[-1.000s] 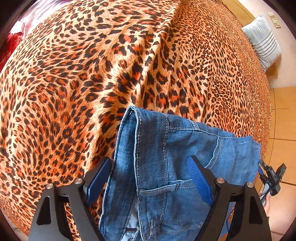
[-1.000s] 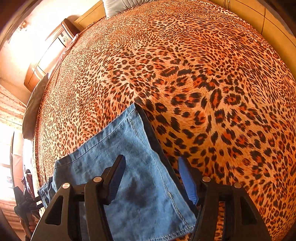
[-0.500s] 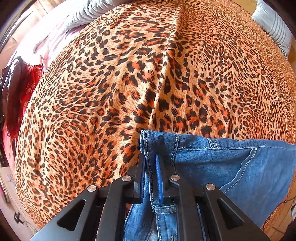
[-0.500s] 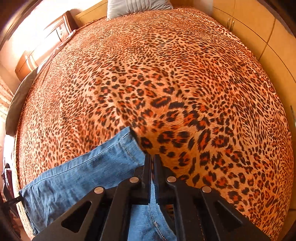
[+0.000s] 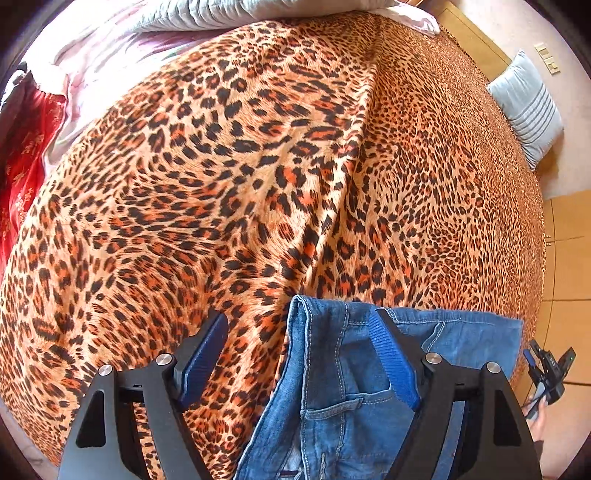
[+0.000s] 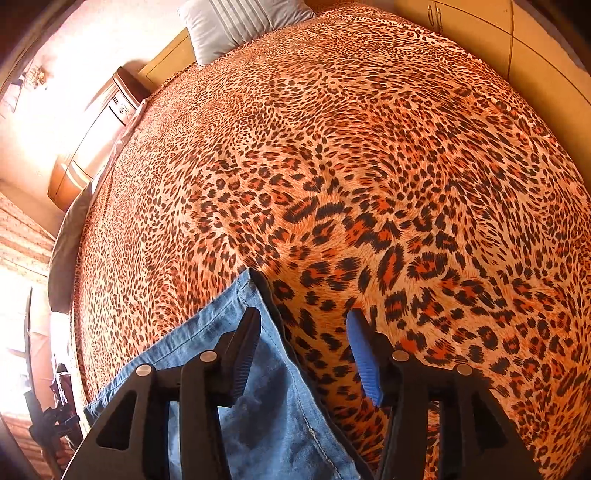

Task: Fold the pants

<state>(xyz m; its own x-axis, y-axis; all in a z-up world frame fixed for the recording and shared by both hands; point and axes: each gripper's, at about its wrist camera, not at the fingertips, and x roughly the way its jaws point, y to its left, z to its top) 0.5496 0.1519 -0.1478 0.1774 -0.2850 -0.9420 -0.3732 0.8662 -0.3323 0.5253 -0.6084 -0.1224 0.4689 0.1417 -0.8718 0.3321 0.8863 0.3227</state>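
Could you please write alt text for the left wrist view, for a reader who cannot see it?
The left gripper is open above the jeans, whose folded waistband edge lies between its blue-padded fingers on a leopard-print bedspread. A striped pillow leans at the bed's far right; red cloth lies at the left edge.

broad leopard-print bedspread (image 5: 258, 177) bare beyond the jeans (image 5: 343, 391), striped pillow (image 5: 528, 107) at far edge

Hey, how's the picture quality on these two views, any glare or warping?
Left wrist view: strong fisheye bulge, bedspread evenly lit, jeans sharp. Right wrist view: same bulge, window side blown out white at left, pillow soft.
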